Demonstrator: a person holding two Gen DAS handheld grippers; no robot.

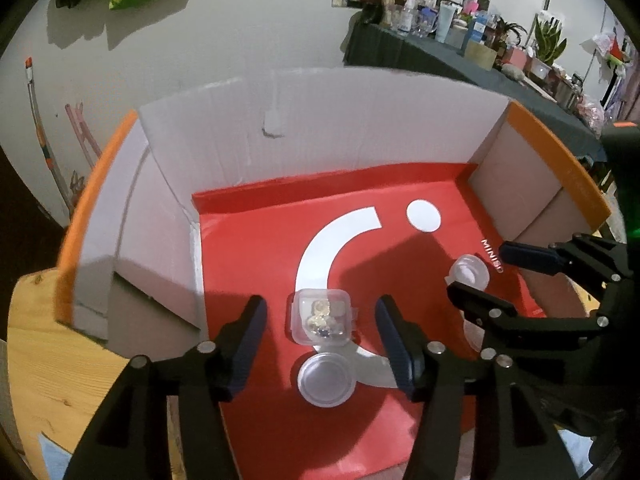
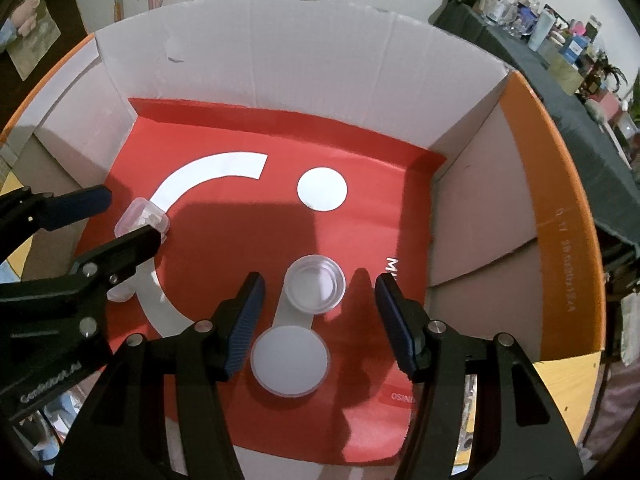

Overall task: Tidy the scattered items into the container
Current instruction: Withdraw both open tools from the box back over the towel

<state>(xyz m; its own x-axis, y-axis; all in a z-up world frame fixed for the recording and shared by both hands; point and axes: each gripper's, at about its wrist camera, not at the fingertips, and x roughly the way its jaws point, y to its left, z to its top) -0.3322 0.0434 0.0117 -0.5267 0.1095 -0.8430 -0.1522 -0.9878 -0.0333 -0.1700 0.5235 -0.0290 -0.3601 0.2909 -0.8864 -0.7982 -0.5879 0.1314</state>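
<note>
Inside the box (image 1: 304,120), both claws gape with nothing between their jaws. Left gripper (image 1: 320,344) frames a square case (image 1: 320,316) holding small trinkets at lower centre, a round cup (image 1: 326,378) just below it. Right gripper (image 2: 320,320) frames another cup (image 2: 316,283) above a white lid (image 2: 290,360). White "MINISO" lettering (image 1: 493,255) marks the red liner (image 1: 248,264) at right.

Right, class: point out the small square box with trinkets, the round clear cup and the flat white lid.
square box (image 1: 320,316), left wrist view, on its clear lid.
round cup (image 2: 316,286), right wrist view, on its inside floor.
white lid (image 2: 290,360), right wrist view, on its flat top.
</note>
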